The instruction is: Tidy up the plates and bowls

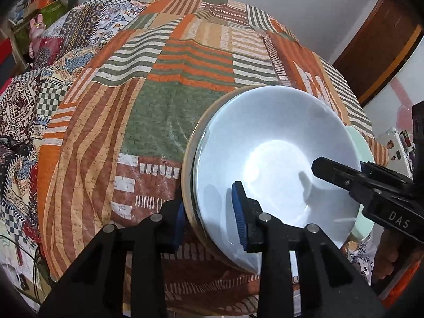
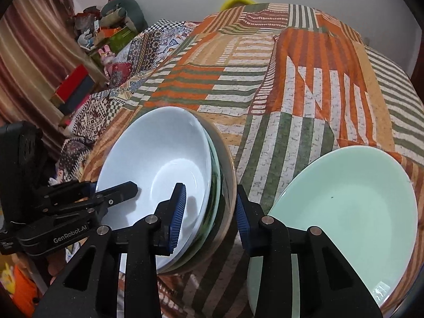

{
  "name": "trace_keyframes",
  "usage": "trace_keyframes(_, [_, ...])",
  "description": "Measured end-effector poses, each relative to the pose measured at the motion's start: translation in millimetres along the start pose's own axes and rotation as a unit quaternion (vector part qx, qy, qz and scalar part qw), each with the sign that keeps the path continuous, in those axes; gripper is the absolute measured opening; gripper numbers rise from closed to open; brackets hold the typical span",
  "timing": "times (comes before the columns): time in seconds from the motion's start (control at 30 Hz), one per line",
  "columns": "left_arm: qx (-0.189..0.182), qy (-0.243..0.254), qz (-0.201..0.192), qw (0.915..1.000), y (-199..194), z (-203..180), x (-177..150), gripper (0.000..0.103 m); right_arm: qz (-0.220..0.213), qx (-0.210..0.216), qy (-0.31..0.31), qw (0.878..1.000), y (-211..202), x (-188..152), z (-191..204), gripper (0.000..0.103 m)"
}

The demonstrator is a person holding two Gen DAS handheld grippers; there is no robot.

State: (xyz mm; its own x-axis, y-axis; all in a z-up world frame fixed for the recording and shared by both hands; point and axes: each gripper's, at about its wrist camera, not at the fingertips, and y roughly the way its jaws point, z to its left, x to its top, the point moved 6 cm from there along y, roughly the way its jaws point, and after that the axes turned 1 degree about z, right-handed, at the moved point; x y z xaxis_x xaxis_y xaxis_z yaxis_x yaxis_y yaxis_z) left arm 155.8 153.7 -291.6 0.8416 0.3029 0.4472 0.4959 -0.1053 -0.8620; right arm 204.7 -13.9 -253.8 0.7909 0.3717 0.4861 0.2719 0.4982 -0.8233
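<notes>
A white bowl (image 1: 265, 159) (image 2: 159, 159) sits nested on top of a glassy bowl and a tan outer bowl (image 2: 229, 175), making one stack on the patchwork bedspread (image 1: 159, 106). My left gripper (image 1: 209, 198) straddles the stack's near-left rim, one blue pad inside the white bowl and the other outside against the tan wall. Across the stack, my right gripper (image 2: 210, 188) clamps the rim the same way. Each gripper's inner finger shows in the other's view, the right one (image 1: 331, 169) and the left one (image 2: 119, 193). A mint green plate (image 2: 344, 206) (image 1: 363, 148) lies right of the stack.
Striped and checked covers spread over the bed to the far wall, where a yellow object (image 2: 238, 0) peeks up. Shelves with boxes and toys (image 2: 100, 42) stand at the left. A wooden door (image 1: 384, 47) is at the right. A hand (image 1: 387, 254) holds the right gripper.
</notes>
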Motion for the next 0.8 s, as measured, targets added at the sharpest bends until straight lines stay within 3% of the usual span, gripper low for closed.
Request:
trace_keyframes(0.4, [0.007,0.012,-0.035,0.9993,-36,-18,1,0.032,-0.024,0.005,0.007,1.0,-26,-1,6,0.033])
trace_keyframes(0.8, [0.011,0.05,-0.09,0.9947,-89,-64,11,0.032,-0.087,0.009,0.01,0.996,-77,5,0,0.033])
